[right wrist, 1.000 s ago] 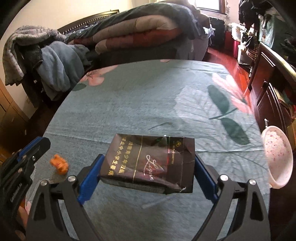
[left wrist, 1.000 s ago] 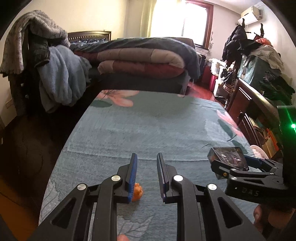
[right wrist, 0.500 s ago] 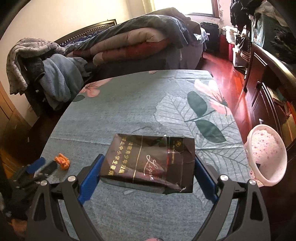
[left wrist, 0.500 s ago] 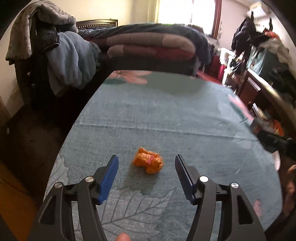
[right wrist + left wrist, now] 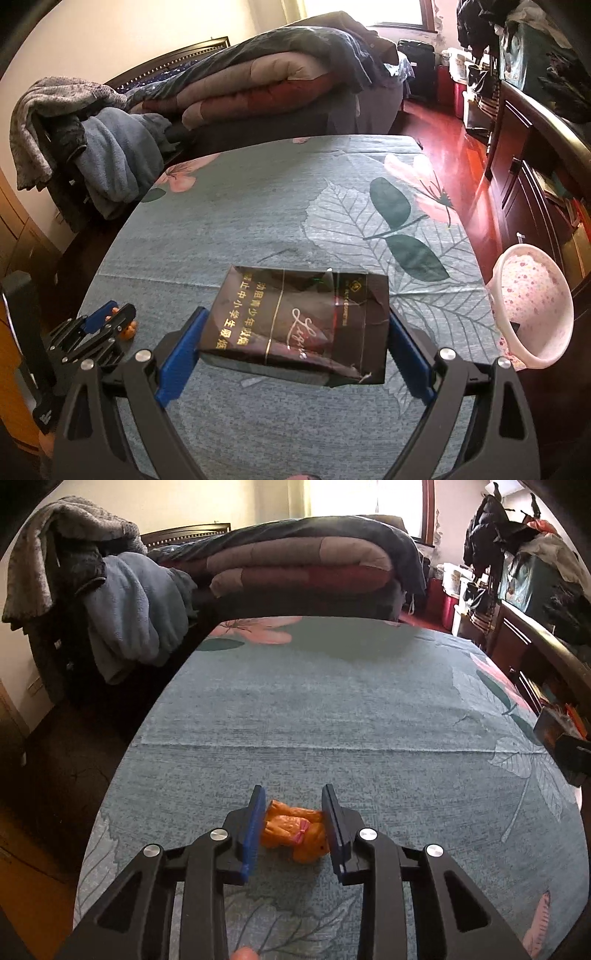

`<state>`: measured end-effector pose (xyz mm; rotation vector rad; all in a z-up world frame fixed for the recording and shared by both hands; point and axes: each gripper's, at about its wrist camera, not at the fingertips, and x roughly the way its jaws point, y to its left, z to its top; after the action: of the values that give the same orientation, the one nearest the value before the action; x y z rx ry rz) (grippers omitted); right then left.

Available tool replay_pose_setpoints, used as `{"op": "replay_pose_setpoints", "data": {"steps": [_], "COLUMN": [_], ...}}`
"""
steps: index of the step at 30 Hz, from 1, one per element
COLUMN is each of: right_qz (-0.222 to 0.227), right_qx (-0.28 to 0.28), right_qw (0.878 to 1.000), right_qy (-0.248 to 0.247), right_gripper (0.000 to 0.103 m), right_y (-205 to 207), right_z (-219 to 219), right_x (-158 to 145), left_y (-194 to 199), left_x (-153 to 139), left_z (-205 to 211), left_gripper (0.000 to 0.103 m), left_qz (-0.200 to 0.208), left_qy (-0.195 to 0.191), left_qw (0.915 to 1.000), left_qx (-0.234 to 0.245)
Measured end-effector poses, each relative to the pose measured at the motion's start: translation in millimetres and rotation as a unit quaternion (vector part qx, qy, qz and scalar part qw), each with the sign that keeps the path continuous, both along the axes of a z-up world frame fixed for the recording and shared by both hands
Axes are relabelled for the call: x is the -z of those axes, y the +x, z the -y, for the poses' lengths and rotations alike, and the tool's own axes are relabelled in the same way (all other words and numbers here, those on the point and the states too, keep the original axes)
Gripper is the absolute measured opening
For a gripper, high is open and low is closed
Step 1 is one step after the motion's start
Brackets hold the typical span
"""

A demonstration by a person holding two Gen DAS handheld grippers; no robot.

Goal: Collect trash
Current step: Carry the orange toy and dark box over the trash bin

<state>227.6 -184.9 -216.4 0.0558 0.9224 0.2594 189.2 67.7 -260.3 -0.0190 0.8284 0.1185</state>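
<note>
Left gripper point(image 5: 293, 823) now narrowed from wide around orange wrapper point(image 5: 293, 830) near table's point(image 5: 332, 709) left front edge, pads touching it. Ready for lifting. Right gripper point(image 5: 295, 332) still clamping dark packet point(image 5: 299, 325) above table.

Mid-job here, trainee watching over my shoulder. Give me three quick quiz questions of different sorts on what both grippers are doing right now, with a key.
1. True or false: the right gripper holds a dark cigarette pack between its blue pads.
2. Multiple choice: the orange wrapper lies (A) in the pink basin, (B) between the left gripper's fingers on the tablecloth, (C) on the floor.
3. Fill in: the pink basin sits past the table's ____ edge, seen from the right wrist camera.

Key: 1 true; 2 B; 3 right.
</note>
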Motion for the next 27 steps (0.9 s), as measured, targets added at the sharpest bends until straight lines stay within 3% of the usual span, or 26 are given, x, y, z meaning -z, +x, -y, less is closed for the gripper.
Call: {"op": "replay_pose_setpoints", "data": {"steps": [6, 12, 18, 27], "right_qz": [0.005, 0.016, 0.029, 0.043], "right_qx": [-0.005, 0.001, 0.034, 0.114], "right_qw": [1.0, 1.0, 0.999, 0.993], "right_qy": [0.006, 0.014, 0.013, 0.006], "right_gripper": [0.091, 0.091, 0.091, 0.091], "right_y": [-4, -12, -19, -27], "right_z": [2, 17, 53, 134], "right_x": [-4, -12, -17, -23], "left_y": [-7, -6, 7, 28], "left_x": [-24, -47, -72, -94], "left_z": [-2, 19, 67, 160], "left_gripper": [0.031, 0.032, 0.032, 0.032], "left_qz": [0.024, 0.041, 0.061, 0.082], "left_qy": [-0.007, -0.015, -0.03, -0.047], "left_qw": [0.9997, 0.9989, 0.9953, 0.9809], "left_qx": [-0.008, 0.016, 0.069, 0.17]}}
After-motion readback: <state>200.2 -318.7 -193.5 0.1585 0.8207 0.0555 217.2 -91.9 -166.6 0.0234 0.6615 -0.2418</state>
